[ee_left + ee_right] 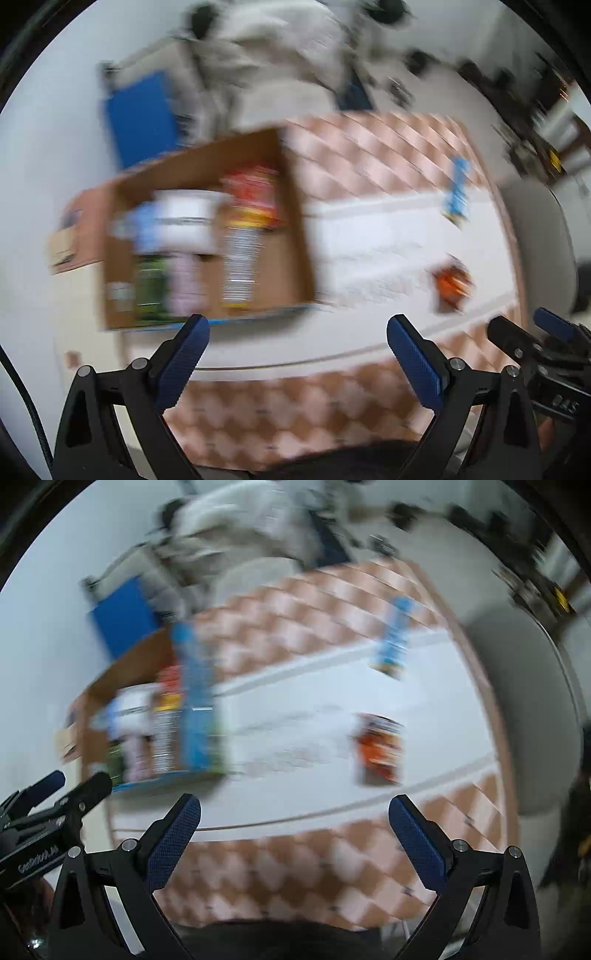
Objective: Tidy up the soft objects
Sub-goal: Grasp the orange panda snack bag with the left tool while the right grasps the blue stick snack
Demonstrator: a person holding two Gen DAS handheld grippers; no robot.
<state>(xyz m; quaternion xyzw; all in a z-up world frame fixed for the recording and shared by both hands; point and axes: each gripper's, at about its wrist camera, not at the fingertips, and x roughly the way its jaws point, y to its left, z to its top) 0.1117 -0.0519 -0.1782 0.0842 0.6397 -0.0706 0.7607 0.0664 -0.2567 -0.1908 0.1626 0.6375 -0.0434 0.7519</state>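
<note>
Both views are motion-blurred. A cardboard box [291,236] [92,686] stands on the left of the table and holds several soft packets, among them a red and yellow one [255,195] and a white one [184,218]. An orange packet [452,282] [380,751] and a blue packet [457,190] [394,635] lie on the white cloth [376,243] [295,716]. My left gripper [298,325] is open and empty, above the table's near edge. My right gripper [294,805] is open and empty; its tips also show in the left wrist view [528,325].
The table has a pink checkered cover [369,147] [295,609] under the white cloth. A blue panel [140,114] [122,613] and a pale heap of fabric [273,48] lie behind the box. A grey chair [539,236] stands on the right.
</note>
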